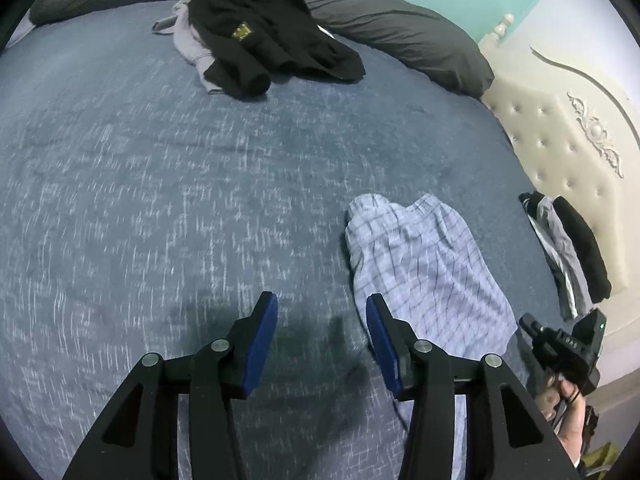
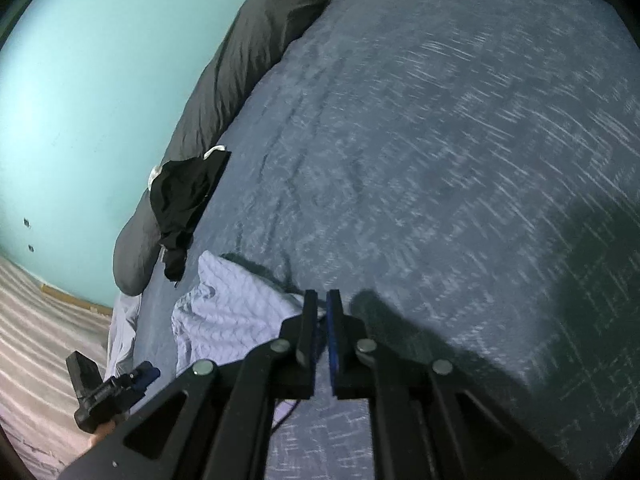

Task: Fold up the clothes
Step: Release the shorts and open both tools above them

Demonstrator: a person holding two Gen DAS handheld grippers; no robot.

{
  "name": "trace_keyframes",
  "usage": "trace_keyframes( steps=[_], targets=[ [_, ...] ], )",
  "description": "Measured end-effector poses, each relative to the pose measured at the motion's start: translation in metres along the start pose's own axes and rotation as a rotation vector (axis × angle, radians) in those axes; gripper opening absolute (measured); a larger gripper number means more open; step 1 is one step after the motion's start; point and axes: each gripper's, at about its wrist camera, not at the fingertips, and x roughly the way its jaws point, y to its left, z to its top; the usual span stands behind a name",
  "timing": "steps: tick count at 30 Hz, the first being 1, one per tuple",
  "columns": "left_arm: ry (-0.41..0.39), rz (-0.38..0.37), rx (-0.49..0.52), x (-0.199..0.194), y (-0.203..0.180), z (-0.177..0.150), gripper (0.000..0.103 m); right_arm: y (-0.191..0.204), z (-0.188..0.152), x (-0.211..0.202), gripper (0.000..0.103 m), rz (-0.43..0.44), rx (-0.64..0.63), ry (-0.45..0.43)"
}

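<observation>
The left gripper (image 1: 322, 316) is seen nearest the lens, its blue-padded jaws spread wide with nothing between them, held just above the blue bedspread (image 1: 180, 184). Its right finger overlaps the near edge of the pale plaid garment (image 1: 424, 264), which lies bunched and creased near the bed's headboard-side edge. The right gripper (image 2: 322, 312) is clenched with only a narrow slit between the pads; whether a hem of the plaid cloth is pinched there cannot be told, though the garment is seen just beside and under its left finger.

A heap of black and grey clothing (image 1: 260, 32) is recorded at the far edge against the grey pillows (image 1: 400, 28). A small flat pile of dark garments (image 1: 568, 248) rests by the cream tufted headboard (image 1: 560, 136).

The plaid piece is judged to be the item in hand. Whether it is being spread or gathered cannot be settled. For a clean fold, opposite corners should be gripped at the hem, the cloth drawn taut and flat on the open bedspread, and creases removed before any edge is carried over.
</observation>
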Motion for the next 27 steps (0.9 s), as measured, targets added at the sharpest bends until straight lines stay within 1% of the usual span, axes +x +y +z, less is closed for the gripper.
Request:
trace_keyframes(
  steps=[1, 2, 4, 6, 9, 12, 14, 16, 17, 20, 22, 23, 24, 25, 27],
  targets=[
    [-0.005, -0.002, -0.002, -0.001, 0.001, -0.003, 0.05, 0.006, 0.0, 0.001, 0.009, 0.006, -0.018, 0.001],
    [-0.016, -0.006, -0.006, -0.004, 0.003, -0.007, 0.05, 0.011, -0.001, 0.003, 0.019, 0.009, -0.034, 0.003],
    [-0.037, -0.016, -0.016, -0.009, 0.006, -0.014, 0.05, 0.022, -0.003, 0.008, 0.03, 0.018, -0.061, 0.014],
    [-0.061, -0.022, -0.025, -0.015, 0.011, -0.023, 0.05, 0.034, -0.006, 0.013, 0.029, 0.027, -0.092, 0.028],
    [-0.07, -0.019, -0.029, -0.02, 0.018, -0.031, 0.05, 0.056, -0.01, 0.019, 0.029, 0.032, -0.156, 0.051],
    [-0.079, -0.009, -0.018, -0.024, 0.022, -0.036, 0.051, 0.073, -0.015, 0.022, 0.029, 0.027, -0.198, 0.05],
    [-0.086, -0.019, -0.006, -0.028, 0.023, -0.037, 0.051, 0.081, -0.017, 0.025, 0.029, 0.016, -0.213, 0.049],
    [-0.087, -0.012, 0.007, -0.028, 0.023, -0.04, 0.054, 0.085, -0.018, 0.028, 0.029, 0.0, -0.218, 0.051],
    [-0.084, -0.019, 0.003, -0.028, 0.023, -0.04, 0.056, 0.086, -0.018, 0.03, 0.029, -0.005, -0.218, 0.053],
    [-0.073, -0.043, -0.006, -0.025, 0.022, -0.042, 0.057, 0.096, -0.015, 0.036, 0.029, -0.011, -0.222, 0.061],
    [-0.07, -0.061, -0.004, -0.026, 0.018, -0.042, 0.057, 0.109, -0.01, 0.046, 0.029, -0.011, -0.249, 0.08],
    [-0.07, -0.066, -0.001, -0.026, 0.017, -0.042, 0.057, 0.117, -0.007, 0.051, 0.031, -0.01, -0.264, 0.091],
    [-0.073, -0.07, 0.003, -0.027, 0.015, -0.042, 0.057, 0.124, -0.004, 0.056, 0.034, -0.01, -0.28, 0.103],
    [-0.075, -0.073, 0.005, -0.028, 0.013, -0.042, 0.057, 0.133, 0.0, 0.063, 0.042, -0.011, -0.299, 0.122],
    [-0.076, -0.078, 0.007, -0.028, 0.013, -0.041, 0.057, 0.15, 0.005, 0.079, 0.043, -0.019, -0.342, 0.166]
  ],
)
